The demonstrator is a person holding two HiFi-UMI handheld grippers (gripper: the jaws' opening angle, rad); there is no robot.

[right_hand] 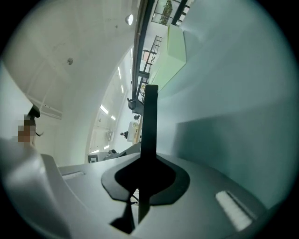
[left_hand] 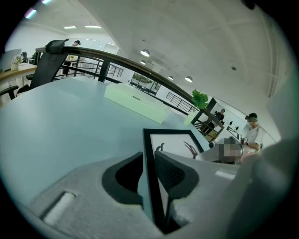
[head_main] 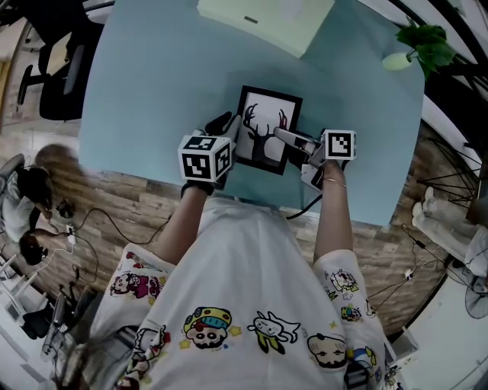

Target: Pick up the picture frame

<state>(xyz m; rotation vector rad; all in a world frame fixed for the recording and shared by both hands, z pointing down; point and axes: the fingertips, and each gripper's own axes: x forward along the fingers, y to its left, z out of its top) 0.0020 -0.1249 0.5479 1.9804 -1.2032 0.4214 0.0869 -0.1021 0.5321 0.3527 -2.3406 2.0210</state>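
A black picture frame (head_main: 267, 129) with a deer print hangs tilted just above the pale blue table (head_main: 152, 91), held from both sides. My left gripper (head_main: 235, 131) grips its left edge. In the left gripper view the black border (left_hand: 148, 140) runs between the two pads of the left gripper (left_hand: 148, 159), which press on it. My right gripper (head_main: 284, 139) holds the right edge. In the right gripper view the frame (right_hand: 150, 112) shows edge-on, pinched tight in the right gripper (right_hand: 145, 165), with its shadow on the table beside it.
A pale green box (head_main: 267, 23) lies at the table's far edge. A potted plant (head_main: 423, 42) stands at the far right corner. An office chair (head_main: 61, 76) is left of the table. Cables lie on the wood floor (head_main: 114, 221). People stand far off (left_hand: 252, 133).
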